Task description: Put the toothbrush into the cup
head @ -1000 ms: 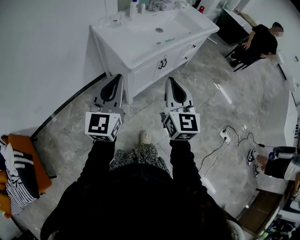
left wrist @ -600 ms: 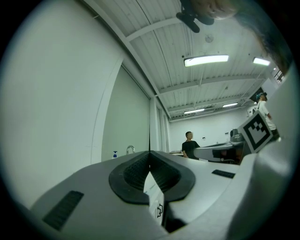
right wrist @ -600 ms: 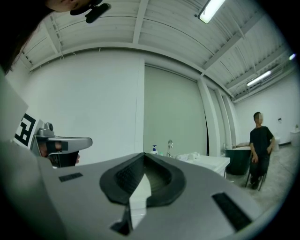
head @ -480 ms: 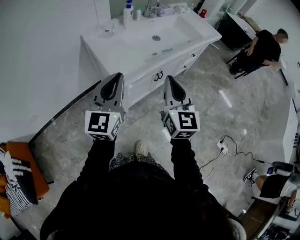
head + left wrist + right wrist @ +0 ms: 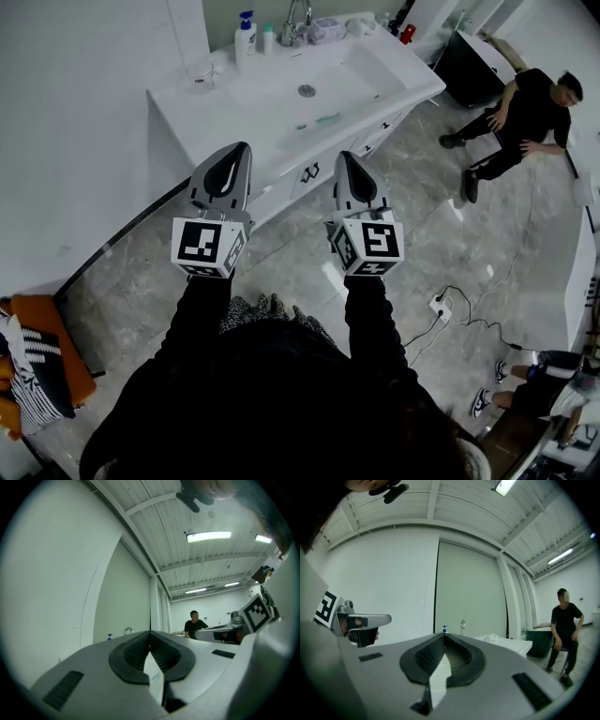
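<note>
A teal toothbrush (image 5: 328, 118) lies on the white vanity top (image 5: 394, 66), in front of the sink basin. A clear cup (image 5: 199, 73) stands at the vanity's left end. Both grippers are held out side by side over the floor, short of the vanity front. My left gripper (image 5: 243, 148) is shut with nothing in it, its tip (image 5: 150, 632) pointing at the wall and counter. The right gripper (image 5: 344, 157) is also shut and empty, with its tip (image 5: 444, 634) aimed at the faucet (image 5: 462, 624).
A blue-capped pump bottle (image 5: 246, 32) and small items stand at the counter's back by the faucet (image 5: 295, 17). A person (image 5: 525, 98) sits at right beside a dark tub (image 5: 473, 64). A power strip with cables (image 5: 439, 303) lies on the floor. An orange seat (image 5: 47, 342) is at left.
Both grippers have been carried forward toward the vanity, which now sits nearer and lower in the head view. The jaws stayed shut. The seated person shifted pose.
</note>
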`<state>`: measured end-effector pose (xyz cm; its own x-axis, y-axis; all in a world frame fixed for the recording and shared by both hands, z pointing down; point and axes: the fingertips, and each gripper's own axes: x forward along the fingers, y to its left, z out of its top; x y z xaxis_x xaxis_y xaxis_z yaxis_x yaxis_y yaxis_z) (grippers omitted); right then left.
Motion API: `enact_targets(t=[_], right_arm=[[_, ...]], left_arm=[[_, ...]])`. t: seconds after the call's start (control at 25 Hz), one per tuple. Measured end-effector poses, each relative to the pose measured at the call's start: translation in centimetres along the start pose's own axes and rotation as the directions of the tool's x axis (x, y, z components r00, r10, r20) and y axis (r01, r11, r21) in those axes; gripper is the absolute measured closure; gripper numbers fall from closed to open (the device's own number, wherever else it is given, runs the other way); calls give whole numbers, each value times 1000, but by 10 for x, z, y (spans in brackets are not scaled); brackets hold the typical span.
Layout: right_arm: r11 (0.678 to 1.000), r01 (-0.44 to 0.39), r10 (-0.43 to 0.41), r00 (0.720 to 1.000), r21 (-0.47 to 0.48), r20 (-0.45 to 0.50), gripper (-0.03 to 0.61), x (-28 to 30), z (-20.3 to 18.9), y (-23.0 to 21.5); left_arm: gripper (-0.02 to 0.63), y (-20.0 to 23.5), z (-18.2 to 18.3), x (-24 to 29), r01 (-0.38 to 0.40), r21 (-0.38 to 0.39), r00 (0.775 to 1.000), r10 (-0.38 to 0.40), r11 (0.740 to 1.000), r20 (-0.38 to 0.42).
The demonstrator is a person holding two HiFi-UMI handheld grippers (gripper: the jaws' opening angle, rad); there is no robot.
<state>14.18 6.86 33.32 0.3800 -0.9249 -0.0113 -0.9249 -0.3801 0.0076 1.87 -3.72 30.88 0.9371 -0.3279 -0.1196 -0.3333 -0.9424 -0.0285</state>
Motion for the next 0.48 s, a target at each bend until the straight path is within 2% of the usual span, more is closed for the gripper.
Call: enact_targets(t=[0.48], right_arm=[[999, 32, -32, 999, 14, -2, 574, 50, -6, -37]], left_arm=[[606, 20, -13, 60, 14, -3, 1000, -14, 1000, -5]])
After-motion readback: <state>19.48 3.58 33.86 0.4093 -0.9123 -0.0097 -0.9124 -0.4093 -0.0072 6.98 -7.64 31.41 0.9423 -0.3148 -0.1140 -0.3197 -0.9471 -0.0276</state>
